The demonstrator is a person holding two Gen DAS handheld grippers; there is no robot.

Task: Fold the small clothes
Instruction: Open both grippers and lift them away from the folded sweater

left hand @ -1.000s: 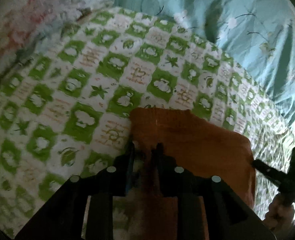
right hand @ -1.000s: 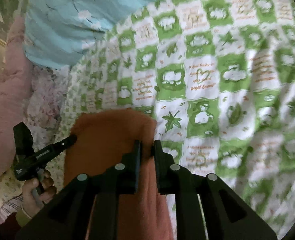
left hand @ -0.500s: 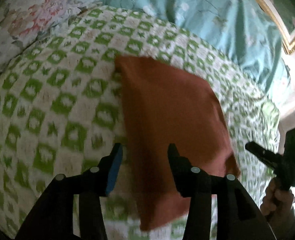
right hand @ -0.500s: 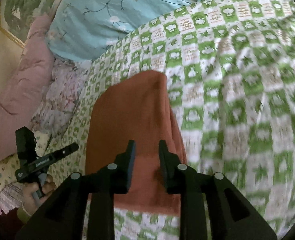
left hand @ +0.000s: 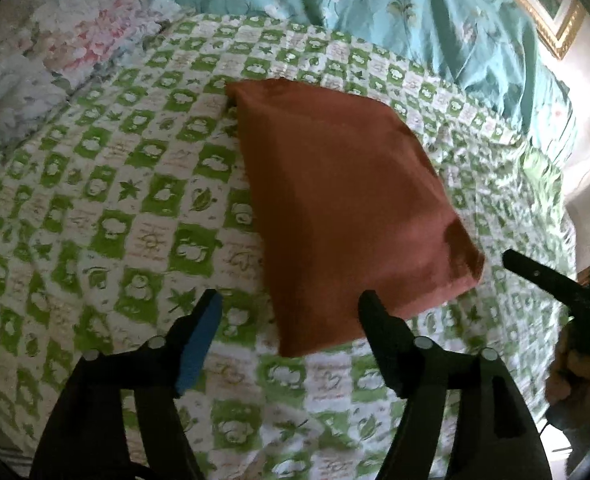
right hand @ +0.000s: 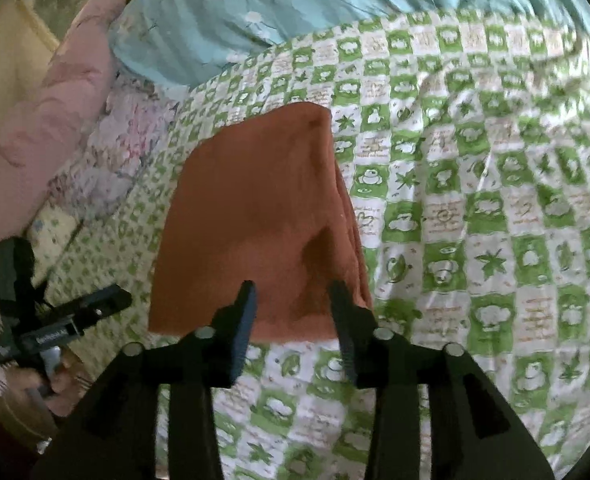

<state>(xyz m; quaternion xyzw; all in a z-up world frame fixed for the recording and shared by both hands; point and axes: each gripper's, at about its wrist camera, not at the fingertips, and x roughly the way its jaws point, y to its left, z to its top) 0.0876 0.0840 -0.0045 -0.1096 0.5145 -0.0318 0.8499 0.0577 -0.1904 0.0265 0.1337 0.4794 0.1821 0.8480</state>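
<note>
Bedspread, green/white check, fills both views; teal quilt bunched at 12 o'clock, floral pillow at 10 in the left view, pink padded cover at 9–10 in the right view. No containers in shot. Cloth, rust-orange, lies folded flat on the bedspread, just right of centre in the left view and just left of centre in the right view; folded layers show along its right edge in the right view, one small crease near its near right corner. Left gripper: jaws wide and opening, nothing between the pads, the cloth's near corner sits past the tips, not touched; blue pad on the left finger. Right gripper: about half open and opening, near hem of the cloth seen through the gap, pads clear of it, nothing held. Right gripper also shows at 3–4 o'clock in the left view, with the hand under it; left gripper at 8 o'clock in the right view. Versus a second ago: both were clamped on the cloth's far edge, tips at the fabric; since then both let go and pulled back toward the near edge, so the whole cloth is now in view.
</note>
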